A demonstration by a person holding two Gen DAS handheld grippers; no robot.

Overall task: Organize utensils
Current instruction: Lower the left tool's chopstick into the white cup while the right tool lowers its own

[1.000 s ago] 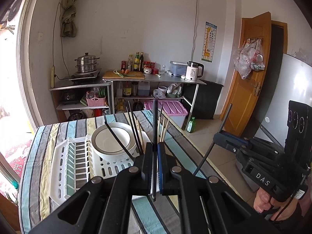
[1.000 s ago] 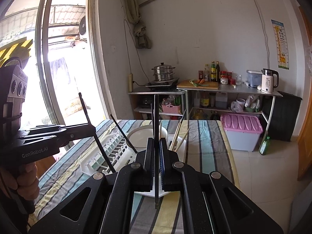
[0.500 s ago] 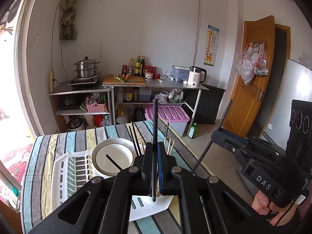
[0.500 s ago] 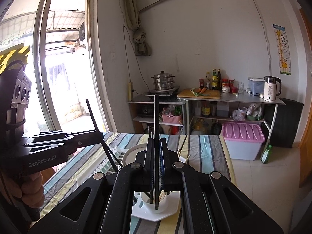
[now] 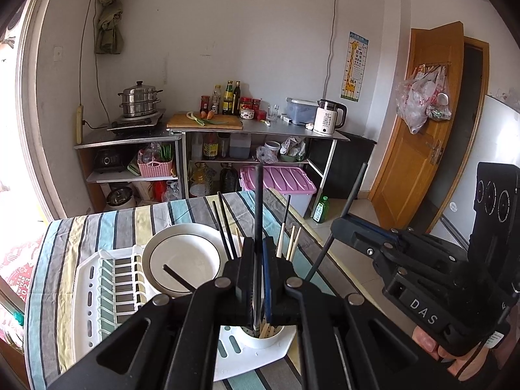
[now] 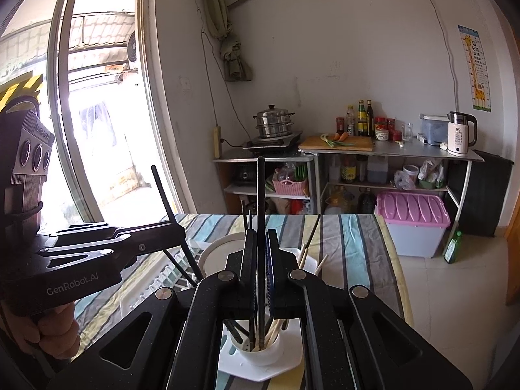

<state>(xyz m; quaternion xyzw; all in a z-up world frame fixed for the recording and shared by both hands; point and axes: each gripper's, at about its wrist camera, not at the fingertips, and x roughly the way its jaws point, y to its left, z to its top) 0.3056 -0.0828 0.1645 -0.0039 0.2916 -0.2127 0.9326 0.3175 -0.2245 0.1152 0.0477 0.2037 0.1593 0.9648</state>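
Each gripper is pinching one black chopstick, and both sticks are standing upright, long axis running 12 to 6 o'clock. In the left wrist view the left gripper's black chopstick (image 5: 258, 227) is rising to 12 o'clock above the fingers while its lower end is dipping into the white chopstick cup (image 5: 260, 336) at 6 o'clock. In the right wrist view the right gripper's black chopstick (image 6: 260, 214) is standing the same way, its tip reaching down among the sticks in the cup (image 6: 260, 354).

The left gripper (image 5: 259, 260) is clamping its stick with the jaws nearly closed, only the stick's width between them. The right gripper (image 6: 260, 256) is gripping its stick just as tightly. Wooden chopsticks (image 5: 292, 242) and further black ones (image 5: 224, 224) are leaning out of the cup toward 11 and 1 o'clock.

The cup is sitting at the corner of a white dish rack (image 5: 107, 289), which is holding a white plate (image 5: 185, 260) at 10 o'clock of the cup. The rack is resting on a striped tablecloth (image 5: 107, 227). Across the room, at 12 o'clock, a metal shelf counter (image 5: 260, 130) is carrying a steamer pot (image 5: 139, 99), a cutting board (image 5: 204, 120), bottles and a white kettle (image 5: 328, 117); a pink-lidded bin (image 5: 279, 180) is standing below, and a wooden door (image 5: 422, 123) is showing at 2 o'clock.
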